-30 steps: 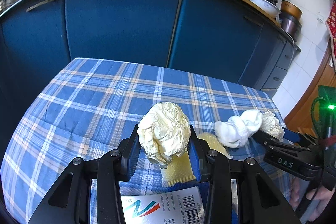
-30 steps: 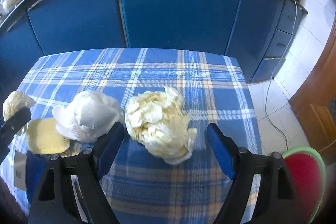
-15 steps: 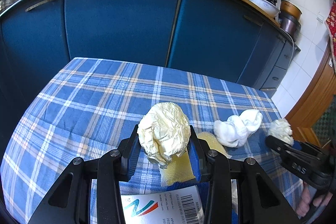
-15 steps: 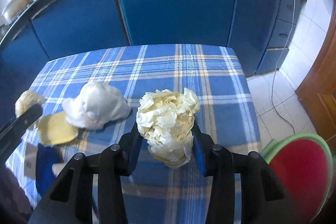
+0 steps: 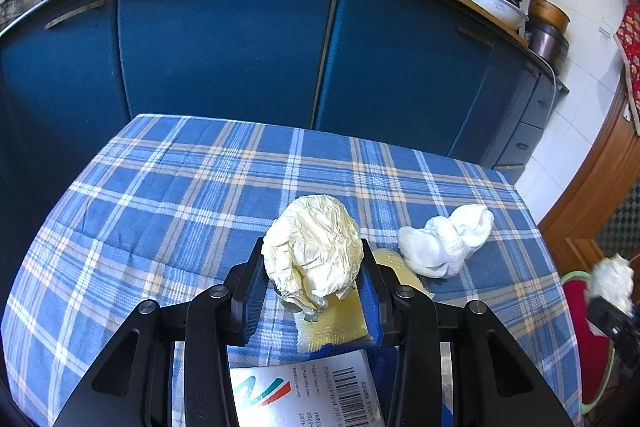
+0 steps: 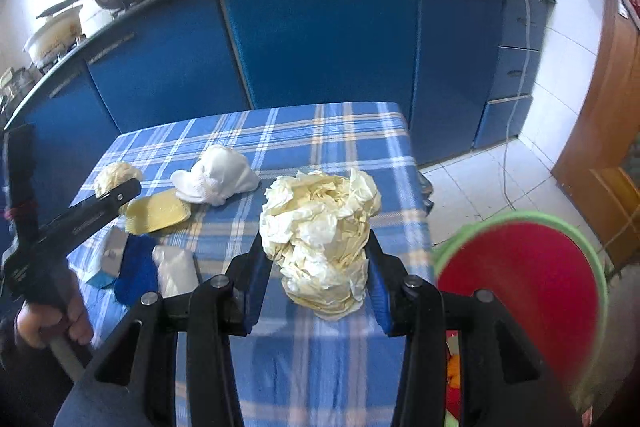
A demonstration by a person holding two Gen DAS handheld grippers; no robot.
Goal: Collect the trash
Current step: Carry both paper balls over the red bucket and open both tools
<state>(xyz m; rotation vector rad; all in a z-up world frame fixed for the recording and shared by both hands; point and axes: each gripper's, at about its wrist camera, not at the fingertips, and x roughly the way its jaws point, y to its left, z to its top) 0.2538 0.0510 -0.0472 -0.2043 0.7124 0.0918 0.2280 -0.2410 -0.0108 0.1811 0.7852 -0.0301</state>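
Observation:
My left gripper point(image 5: 312, 283) is shut on a crumpled cream paper ball point(image 5: 314, 255) and holds it just above the plaid tablecloth point(image 5: 180, 195). My right gripper point(image 6: 316, 267) is shut on a larger crumpled cream paper wad point(image 6: 320, 227), lifted off the table near its right edge. A red bin with a green rim point(image 6: 524, 291) stands on the floor just right of that gripper. The right gripper and its wad point(image 5: 614, 281) show at the left wrist view's right edge, over the bin point(image 5: 588, 331).
A white sock point(image 5: 448, 243) and a yellow pad point(image 5: 340, 323) lie on the cloth, with a barcoded packet point(image 5: 304, 391) and blue cloth point(image 6: 134, 267) near the front. Blue kitchen cabinets point(image 5: 224, 47) stand behind the table. White tiled floor point(image 6: 480, 187) lies to the right.
My right gripper closed on the paper wad, lifted it and carried it right toward the red bin. My left gripper stayed still, holding its paper ball.

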